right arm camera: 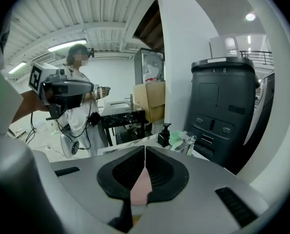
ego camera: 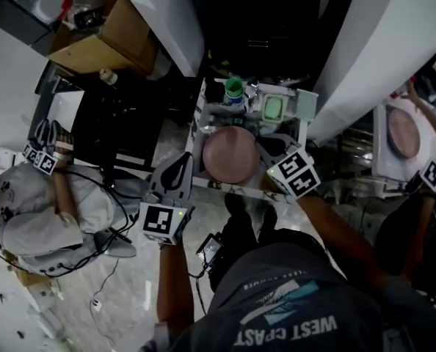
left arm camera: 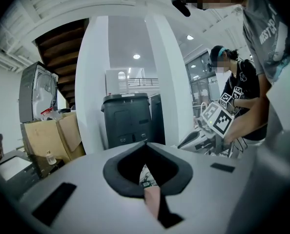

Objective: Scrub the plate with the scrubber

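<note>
A round pink plate [ego camera: 231,155] lies flat on the white work tray [ego camera: 203,108] in the head view. My left gripper [ego camera: 183,158] sits at the plate's left edge, jaws shut with the tips meeting [left arm camera: 145,143]; a sliver of pink plate shows under them. At the plate's right edge my right gripper [ego camera: 265,152] is also shut [right arm camera: 145,148], nothing clamped, pink showing below the tips. The green scrubber [ego camera: 273,108] rests in a holder behind the plate, apart from both grippers, and shows as a green pad [right arm camera: 177,139] ahead of the right jaws.
A green-capped bottle [ego camera: 234,88] and a dark pump bottle [right arm camera: 164,133] stand at the tray's back. A dark bin [right arm camera: 223,116] and white pillar [right arm camera: 184,72] lie beyond. A seated person [ego camera: 34,211] is at left; another person's arm and a plate [ego camera: 404,132] at right.
</note>
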`<state>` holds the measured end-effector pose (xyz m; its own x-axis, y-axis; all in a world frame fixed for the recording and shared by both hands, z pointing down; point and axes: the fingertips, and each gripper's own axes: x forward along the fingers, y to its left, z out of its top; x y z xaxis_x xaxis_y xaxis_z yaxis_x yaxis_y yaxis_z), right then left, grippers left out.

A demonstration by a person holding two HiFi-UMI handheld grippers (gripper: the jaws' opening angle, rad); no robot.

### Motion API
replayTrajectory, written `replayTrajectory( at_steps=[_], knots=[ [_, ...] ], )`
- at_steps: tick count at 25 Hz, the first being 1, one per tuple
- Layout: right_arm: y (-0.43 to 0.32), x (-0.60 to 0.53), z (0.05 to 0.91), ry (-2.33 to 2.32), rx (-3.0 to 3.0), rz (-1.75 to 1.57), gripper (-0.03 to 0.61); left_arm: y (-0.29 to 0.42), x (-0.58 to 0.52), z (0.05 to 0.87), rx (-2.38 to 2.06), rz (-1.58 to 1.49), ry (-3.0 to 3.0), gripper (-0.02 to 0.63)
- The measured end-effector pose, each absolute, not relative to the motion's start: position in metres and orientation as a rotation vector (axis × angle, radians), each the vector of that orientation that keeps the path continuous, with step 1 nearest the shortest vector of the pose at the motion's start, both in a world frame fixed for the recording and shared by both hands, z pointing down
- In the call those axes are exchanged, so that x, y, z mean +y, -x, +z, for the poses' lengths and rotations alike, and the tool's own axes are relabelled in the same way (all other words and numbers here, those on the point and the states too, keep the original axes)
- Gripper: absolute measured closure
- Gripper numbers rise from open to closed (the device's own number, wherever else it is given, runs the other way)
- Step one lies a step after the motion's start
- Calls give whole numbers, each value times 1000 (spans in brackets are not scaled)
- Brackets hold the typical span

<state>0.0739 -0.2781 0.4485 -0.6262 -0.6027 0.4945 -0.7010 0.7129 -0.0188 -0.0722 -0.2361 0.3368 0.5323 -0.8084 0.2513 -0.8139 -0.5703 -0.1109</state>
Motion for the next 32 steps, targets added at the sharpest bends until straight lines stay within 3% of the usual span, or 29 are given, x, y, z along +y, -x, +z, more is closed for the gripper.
replayTrajectory(
  at_steps=[17,20,22,32],
  knots=[
    [-68,-344,672,-1012,-2072,645,546,129,-307,444,-1337,457,-2570,609],
    [-74,-348,709,-1027,-1986,721,512,136,-316,458,-1314,455,-2548,609],
    [-73,-352,725,-1039,-1956,762,477,141,-321,466,-1303,457,-2540,610],
    [-74,-356,763,-1036,-1858,818,463,164,-332,488,-1292,459,-2485,609]
  ],
)
